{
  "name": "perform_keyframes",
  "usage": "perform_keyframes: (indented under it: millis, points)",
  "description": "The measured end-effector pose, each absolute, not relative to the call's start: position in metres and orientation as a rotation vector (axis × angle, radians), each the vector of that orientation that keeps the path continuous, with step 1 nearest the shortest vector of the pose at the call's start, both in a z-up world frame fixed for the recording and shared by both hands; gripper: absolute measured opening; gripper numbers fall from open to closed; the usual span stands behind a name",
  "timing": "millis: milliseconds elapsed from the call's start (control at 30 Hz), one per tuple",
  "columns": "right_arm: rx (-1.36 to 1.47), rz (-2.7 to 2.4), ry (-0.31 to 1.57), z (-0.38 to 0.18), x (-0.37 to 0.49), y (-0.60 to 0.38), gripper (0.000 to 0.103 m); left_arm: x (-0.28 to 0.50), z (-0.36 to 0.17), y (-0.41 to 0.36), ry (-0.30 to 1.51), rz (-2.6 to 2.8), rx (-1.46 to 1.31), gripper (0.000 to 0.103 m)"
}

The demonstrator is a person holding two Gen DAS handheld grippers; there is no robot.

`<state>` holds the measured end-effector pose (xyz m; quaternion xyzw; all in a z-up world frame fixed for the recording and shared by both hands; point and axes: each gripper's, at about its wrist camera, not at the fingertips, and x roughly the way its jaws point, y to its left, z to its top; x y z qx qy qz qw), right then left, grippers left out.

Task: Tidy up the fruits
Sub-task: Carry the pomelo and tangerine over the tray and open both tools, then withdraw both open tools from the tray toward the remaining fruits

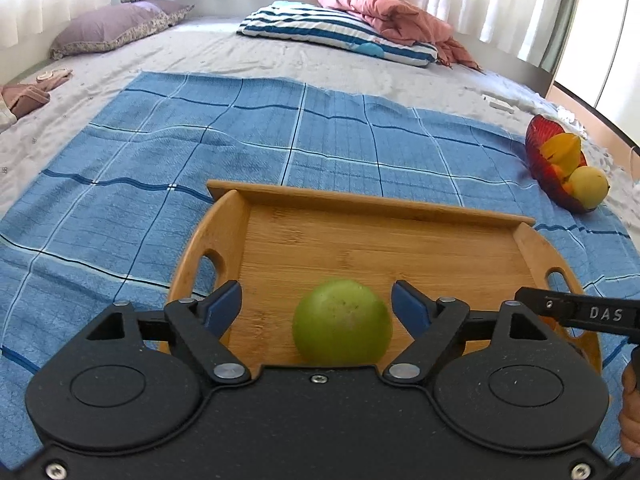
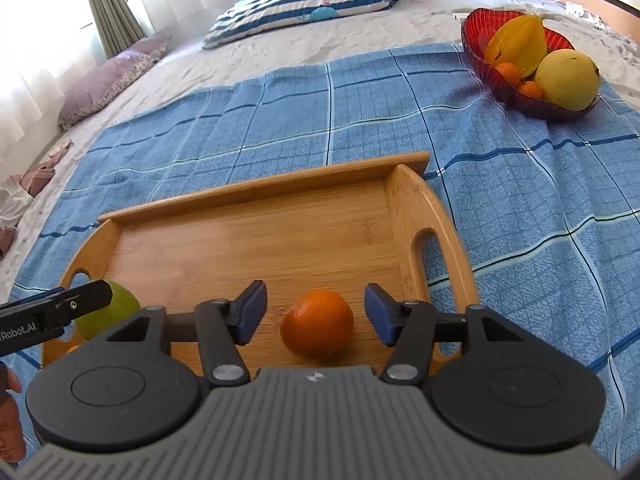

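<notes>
On the right gripper (image 1: 576, 314) — "DAS" lettering.

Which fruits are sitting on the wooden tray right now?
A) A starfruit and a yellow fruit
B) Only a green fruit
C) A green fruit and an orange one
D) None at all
C: the green fruit and the orange fruit both rest on the wooden tray, each between open gripper fingers, while the starfruit is in the red bowl.

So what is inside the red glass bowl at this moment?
The red glass bowl holds a yellow star fruit, a large round yellow fruit and two small oranges. Anything beneath these fruits is covered and cannot be seen.
</notes>
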<state>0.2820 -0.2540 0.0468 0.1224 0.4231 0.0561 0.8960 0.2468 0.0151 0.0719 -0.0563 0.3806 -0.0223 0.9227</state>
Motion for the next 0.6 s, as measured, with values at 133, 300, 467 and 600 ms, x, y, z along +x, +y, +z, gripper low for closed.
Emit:
perform_keyframes:
  millis: [133, 300, 467, 600]
  points:
    - [0.245, 0.126, 0.843, 0.054, 0.271, -0.257, 0.081, 0.23, 0.077, 0.017, 0.741, -0.065, -0.106, 0.086]
    - [0.205, 0.139, 0.776, 0.062, 0.25, -0.259, 0.09, 0.204, 0.084, 0.02, 0.68, -0.092, -0.094, 0.094]
    - [0.177, 0.146, 0.709, 0.065, 0.229, -0.26, 0.093, 0.176, 0.089, 0.021, 0.631, -0.113, -0.082, 0.095]
    - [0.189, 0.153, 0.663, 0.065, 0.21, -0.264, 0.094, 0.158, 0.089, 0.02, 0.605, -0.119, -0.064, 0.096]
